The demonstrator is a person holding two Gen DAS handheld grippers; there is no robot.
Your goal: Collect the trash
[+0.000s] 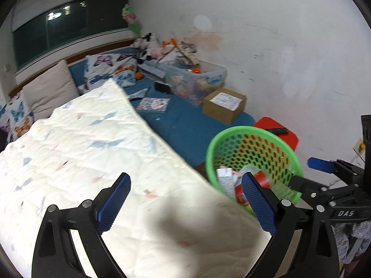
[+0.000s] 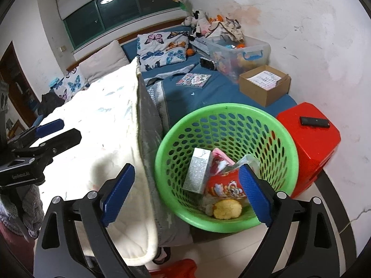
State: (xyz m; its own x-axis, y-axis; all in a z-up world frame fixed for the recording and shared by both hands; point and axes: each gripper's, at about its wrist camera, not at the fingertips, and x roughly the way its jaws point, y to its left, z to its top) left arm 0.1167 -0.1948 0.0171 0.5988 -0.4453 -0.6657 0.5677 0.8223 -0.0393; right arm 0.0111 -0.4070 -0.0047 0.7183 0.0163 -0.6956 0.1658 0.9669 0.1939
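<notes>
A green perforated basket (image 2: 280,136) stands on the floor by the bed corner; it also shows in the left wrist view (image 1: 255,132). Inside lie a white carton (image 2: 198,170), a red printed packet (image 2: 226,186), a pink wrapper (image 2: 221,157) and a yellow round piece (image 2: 227,209). My right gripper (image 2: 186,195) is open and empty, just above the basket's near rim. My left gripper (image 1: 185,202) is open and empty over the white quilt (image 1: 81,150), left of the basket. Each gripper shows at the edge of the other's view.
A red stool (image 2: 308,139) with a black remote (image 2: 315,122) stands right of the basket. On the blue bed (image 2: 197,102) lie a cardboard box (image 2: 264,85), a clear toy bin (image 2: 238,53), a booklet (image 2: 193,79), butterfly pillows (image 2: 162,48) and plush toys. The wall is close on the right.
</notes>
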